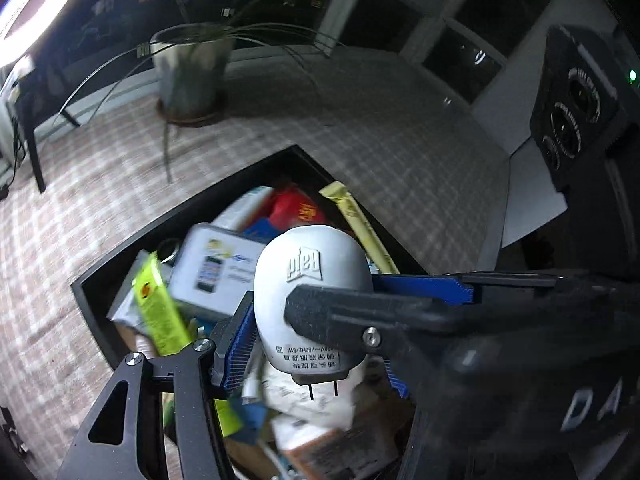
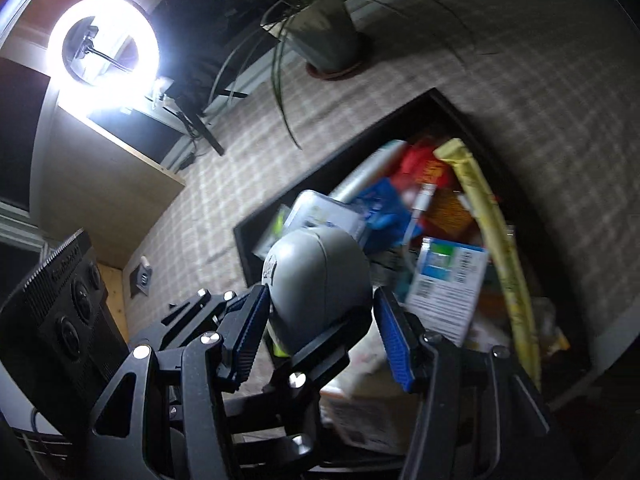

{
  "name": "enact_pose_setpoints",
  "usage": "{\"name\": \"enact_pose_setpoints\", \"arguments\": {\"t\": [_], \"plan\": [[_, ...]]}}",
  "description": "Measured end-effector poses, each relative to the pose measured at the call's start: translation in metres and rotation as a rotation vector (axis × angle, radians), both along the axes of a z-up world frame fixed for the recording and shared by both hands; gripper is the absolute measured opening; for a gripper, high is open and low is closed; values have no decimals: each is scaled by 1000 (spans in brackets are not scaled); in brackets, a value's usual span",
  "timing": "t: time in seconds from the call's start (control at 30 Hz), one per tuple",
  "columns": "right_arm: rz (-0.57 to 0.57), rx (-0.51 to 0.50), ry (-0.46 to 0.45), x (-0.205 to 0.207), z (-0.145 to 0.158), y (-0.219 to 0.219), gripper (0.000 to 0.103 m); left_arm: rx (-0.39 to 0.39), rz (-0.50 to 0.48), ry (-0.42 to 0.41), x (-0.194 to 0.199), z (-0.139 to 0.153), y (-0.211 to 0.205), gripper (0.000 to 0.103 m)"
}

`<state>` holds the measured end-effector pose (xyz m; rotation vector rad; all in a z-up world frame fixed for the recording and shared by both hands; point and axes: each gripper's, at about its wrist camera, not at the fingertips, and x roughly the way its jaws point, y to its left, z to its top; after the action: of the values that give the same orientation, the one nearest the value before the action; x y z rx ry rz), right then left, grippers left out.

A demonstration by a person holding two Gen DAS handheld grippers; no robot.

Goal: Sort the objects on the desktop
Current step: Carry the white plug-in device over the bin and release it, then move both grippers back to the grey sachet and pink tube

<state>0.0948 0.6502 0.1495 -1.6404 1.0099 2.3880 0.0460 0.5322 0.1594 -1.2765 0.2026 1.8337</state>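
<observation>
A grey egg-shaped plug-in device (image 1: 312, 280) with two metal prongs hangs above a black box (image 1: 192, 208) full of sorted items. My left gripper (image 1: 316, 344) is shut on the device, blue pads on both its sides. My right gripper (image 2: 320, 320) has its blue pads around the same device (image 2: 320, 276); the left pad touches it, the right pad stands a little off. The right gripper's finger (image 1: 360, 312) crosses the device in the left wrist view. The black box (image 2: 256, 228) also shows in the right wrist view.
The box holds a white phone carton (image 1: 216, 268), a lime-green pack (image 1: 156, 304), a red packet (image 1: 296, 208), a long yellow pack (image 2: 496, 240) and a blue-white carton (image 2: 444, 284). A potted plant (image 1: 192, 76) stands on the checked cloth. A ring light (image 2: 104, 40) glares at left.
</observation>
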Motion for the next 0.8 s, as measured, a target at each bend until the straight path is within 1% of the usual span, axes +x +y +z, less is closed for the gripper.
{"name": "enact_pose_setpoints", "arguments": {"t": [0.1, 0.13, 0.23, 0.3, 0.43, 0.63, 0.73, 0.8], "plan": [[-4, 48, -11, 4, 1, 8, 55, -45, 9, 46, 6, -2, 14, 54], [-13, 70, -15, 6, 1, 11, 57, -56, 18, 63, 6, -2, 15, 55], [-17, 75, -12, 11, 0, 19, 59, -70, 46, 56, 4, -2, 9, 60], [-26, 76, -7, 14, 1, 21, 59, -75, 61, 59, 2, -4, 2, 60], [-13, 128, -4, 20, 2, 12, 59, -79, 97, 64, 0, -6, -15, 60], [31, 212, 31, 26, 7, -24, 59, -85, 173, 91, -5, -4, -64, 60], [71, 271, 50, 26, 11, -49, 59, -104, 228, 109, -10, -5, -99, 61], [106, 309, 67, 24, 13, -70, 59, -113, 267, 107, -13, -9, -124, 61]]}}
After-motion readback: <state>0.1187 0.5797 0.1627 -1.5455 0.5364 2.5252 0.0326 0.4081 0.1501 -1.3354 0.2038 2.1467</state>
